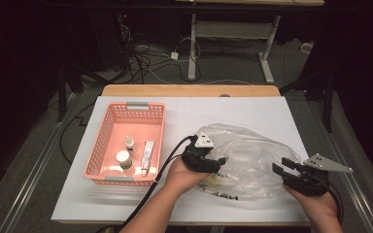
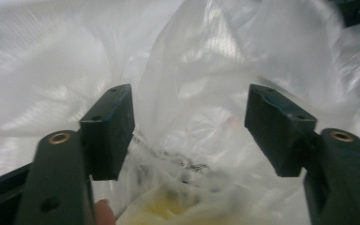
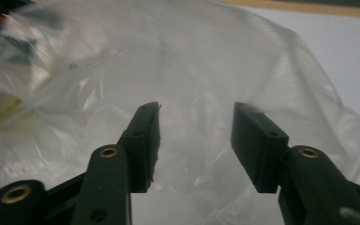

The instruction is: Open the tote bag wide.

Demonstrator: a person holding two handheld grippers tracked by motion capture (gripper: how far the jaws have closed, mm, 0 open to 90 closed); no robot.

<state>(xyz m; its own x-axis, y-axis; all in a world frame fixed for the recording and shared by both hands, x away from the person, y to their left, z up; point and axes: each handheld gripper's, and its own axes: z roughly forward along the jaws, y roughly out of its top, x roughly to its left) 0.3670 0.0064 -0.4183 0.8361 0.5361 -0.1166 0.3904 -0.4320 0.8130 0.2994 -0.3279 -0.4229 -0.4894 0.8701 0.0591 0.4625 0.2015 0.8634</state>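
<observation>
Just right of the pink basket, a crumpled clear plastic bag lies on the white tabletop. The left gripper sits at the bag's near-left edge, on the side facing the basket, its jaws standing apart with loose film between them, the pads pressing on nothing. The right gripper hangs at the bag's far side from the basket, its jaws likewise parted and clear of the plastic. Inside the basket rest a small dropper bottle, a white-capped jar and a tube.
</observation>
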